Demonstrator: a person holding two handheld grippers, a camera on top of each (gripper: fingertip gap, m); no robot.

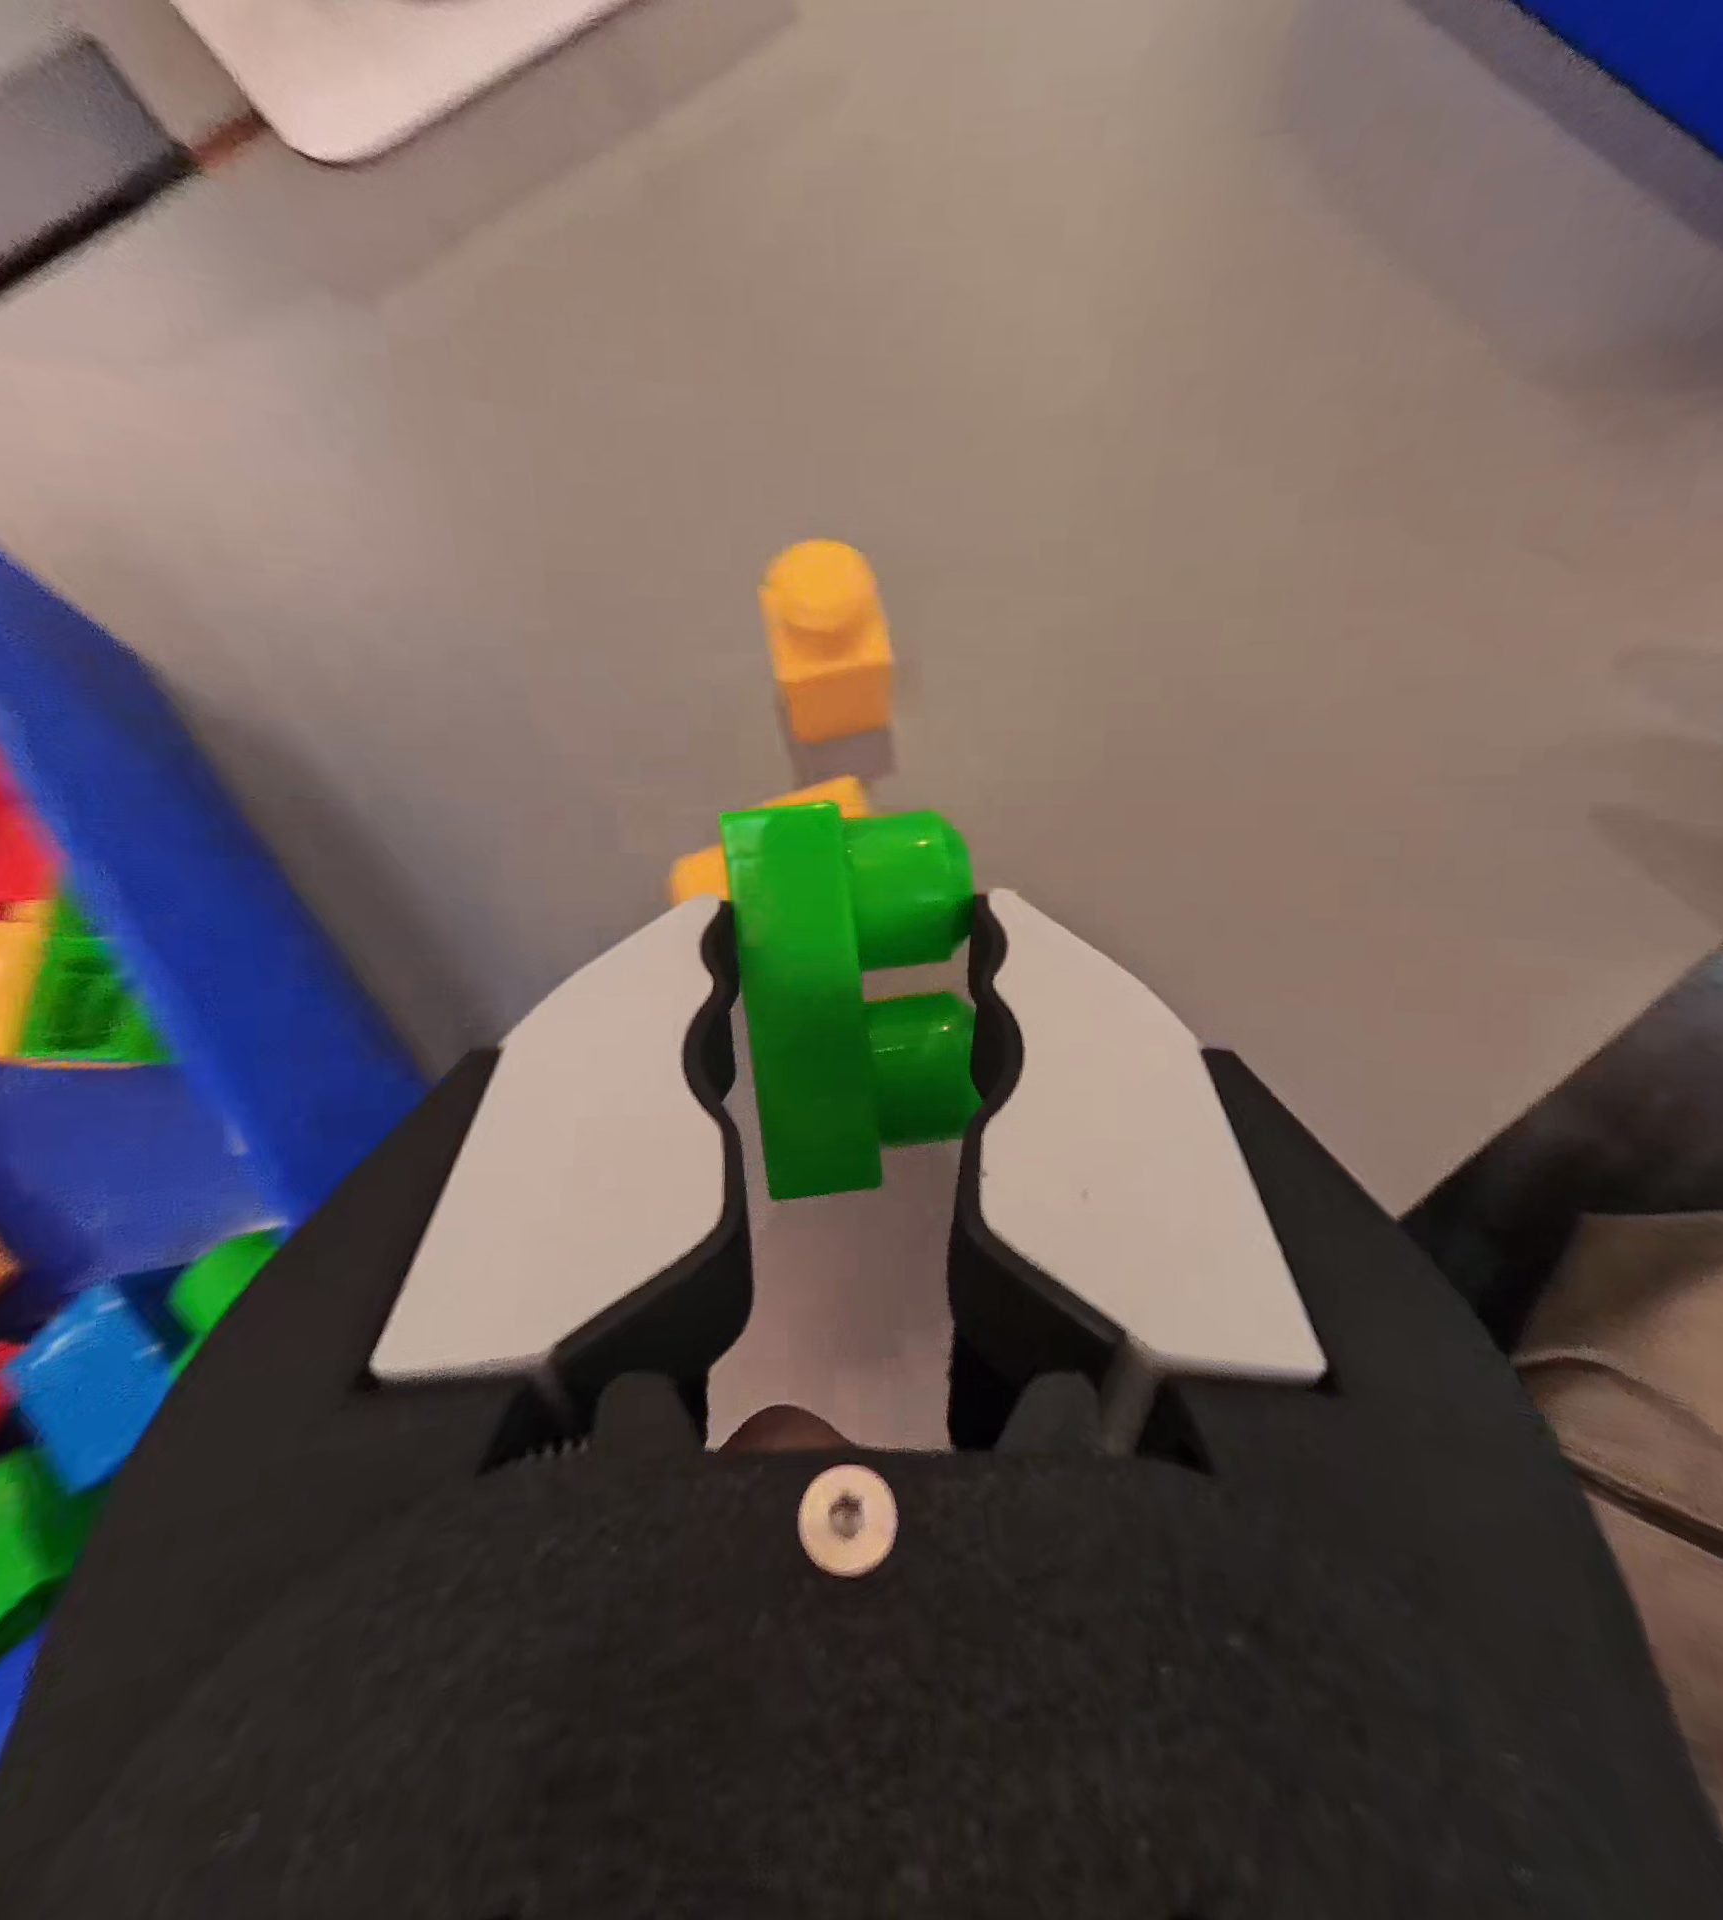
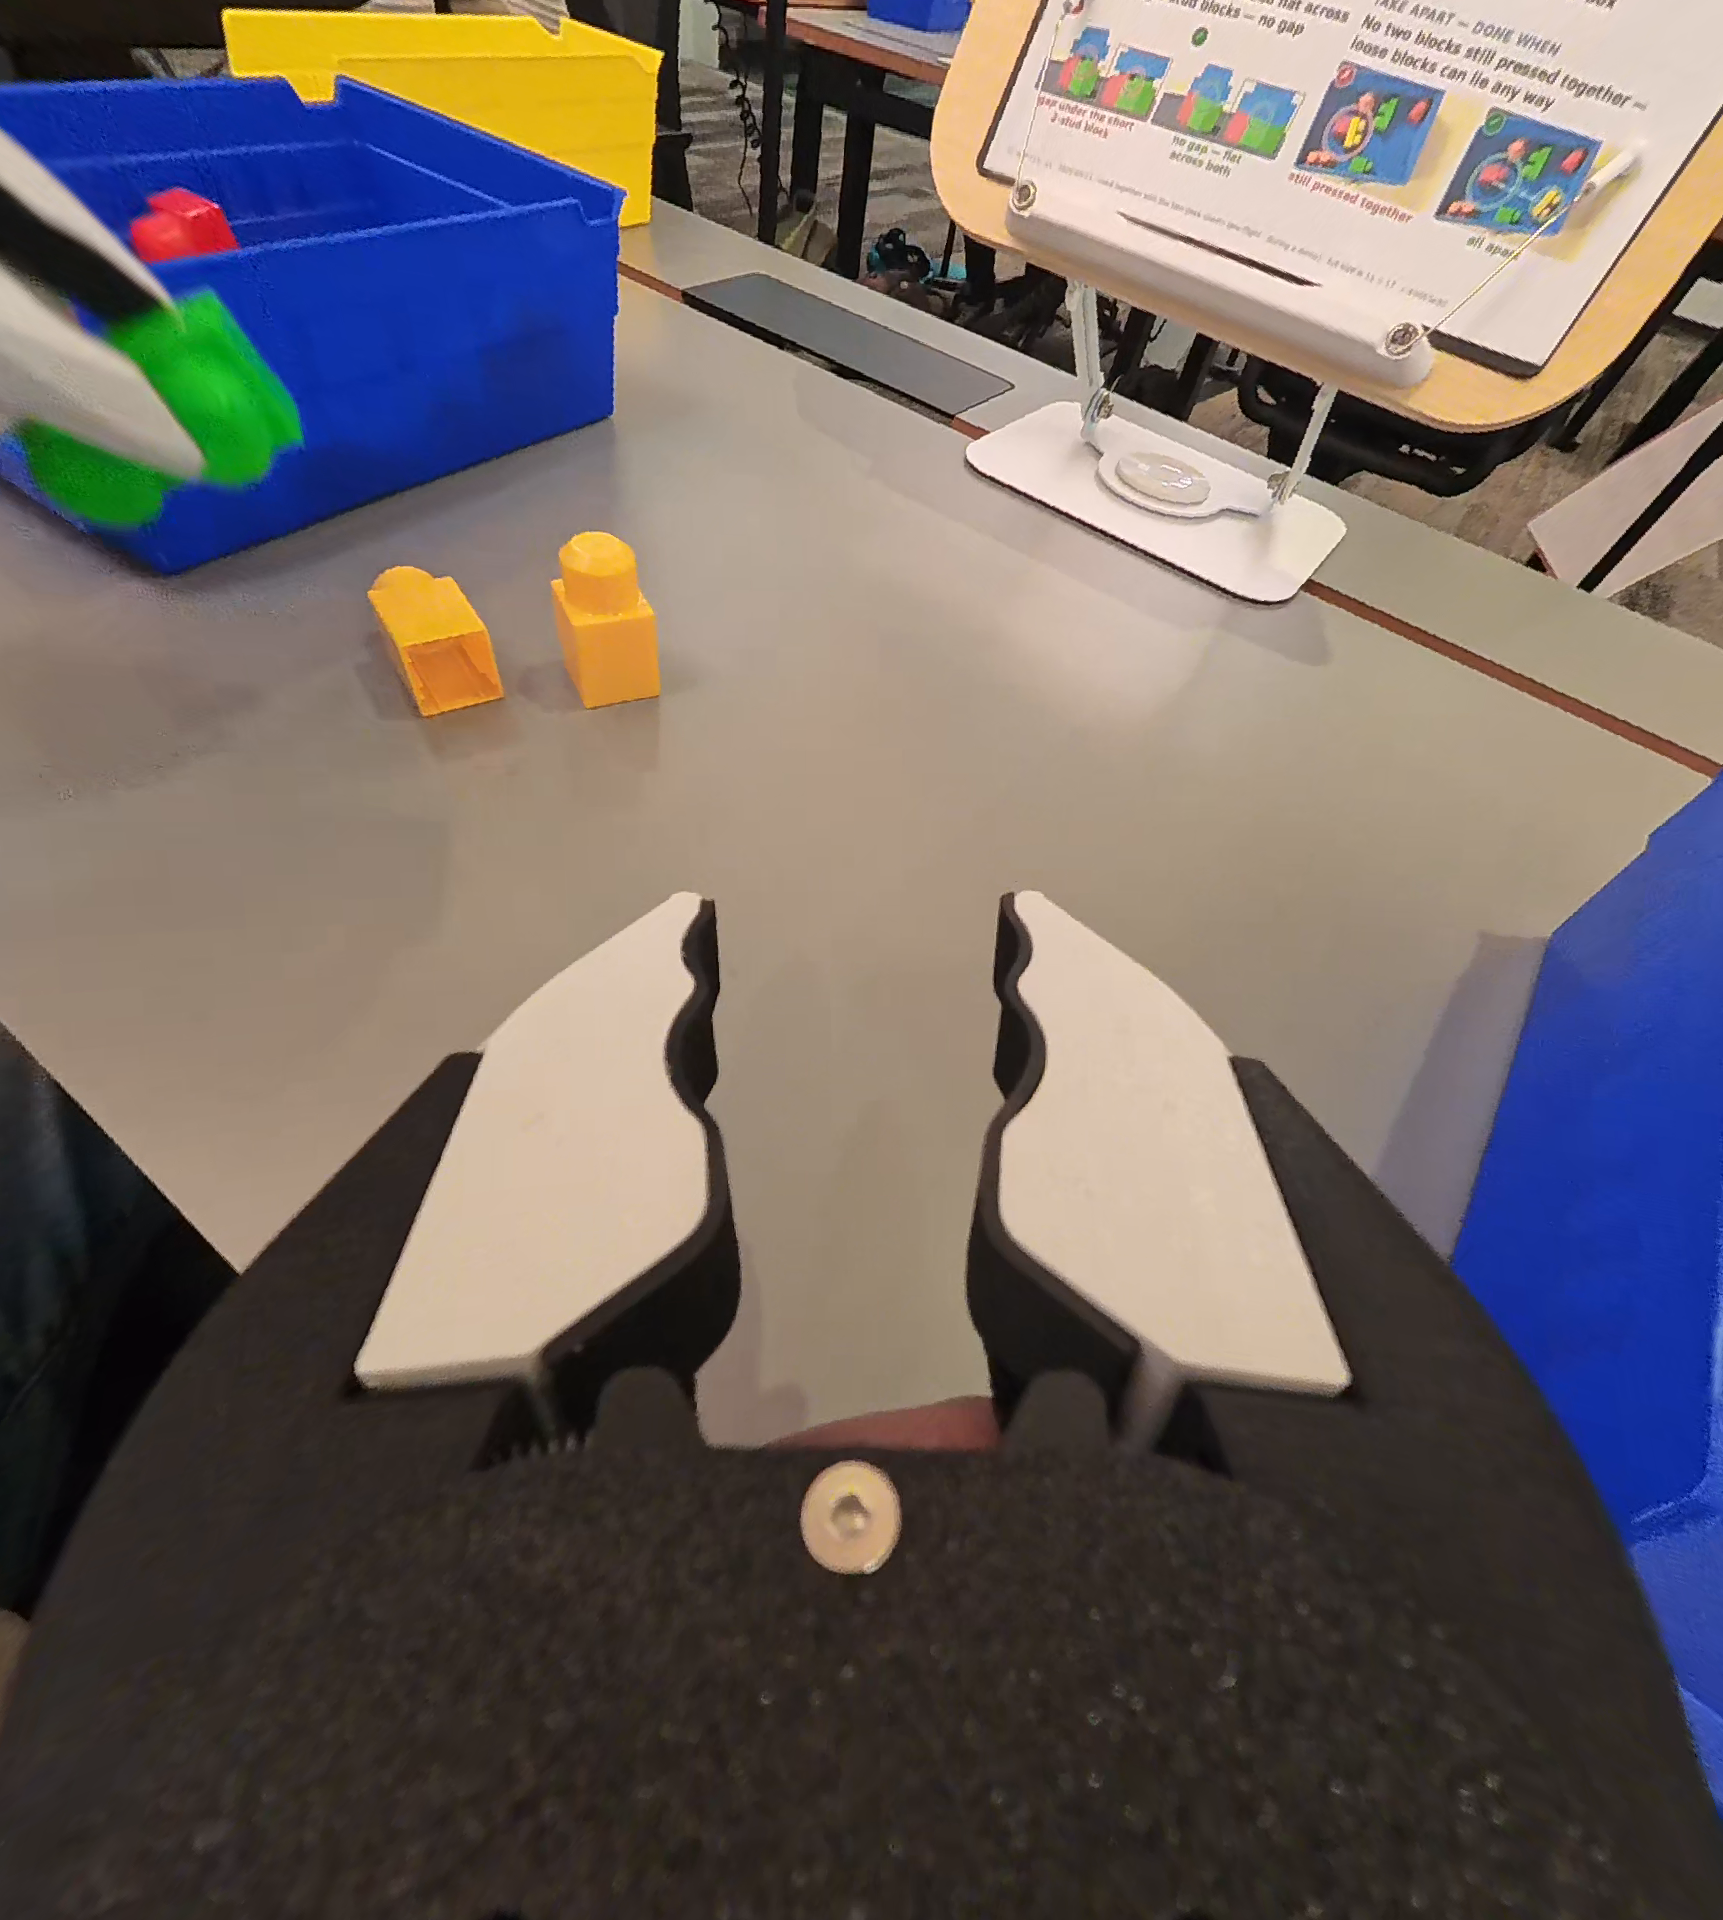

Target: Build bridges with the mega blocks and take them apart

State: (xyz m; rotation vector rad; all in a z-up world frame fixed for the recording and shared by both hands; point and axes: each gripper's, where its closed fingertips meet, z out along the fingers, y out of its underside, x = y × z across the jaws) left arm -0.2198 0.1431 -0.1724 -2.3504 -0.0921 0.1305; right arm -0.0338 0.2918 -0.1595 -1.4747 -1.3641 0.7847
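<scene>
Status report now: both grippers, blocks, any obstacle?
Left gripper shut on green block. Right gripper open, empty. Two yellow blocks on table, path clear.

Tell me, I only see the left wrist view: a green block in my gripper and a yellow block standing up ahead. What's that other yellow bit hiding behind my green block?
Observer: It's a second yellow block, lying on its side left of the standing yellow block, with its hollow end facing the right gripper.
Operator: Are they touching?
Observer: No, bare grey table shows between them.
Operator: Is my other gripper holding anything?
Observer: No. The right gripper is open and empty, above the table.
Operator: What's behind the blocks?
Observer: A blue bin with a red block inside.
</scene>
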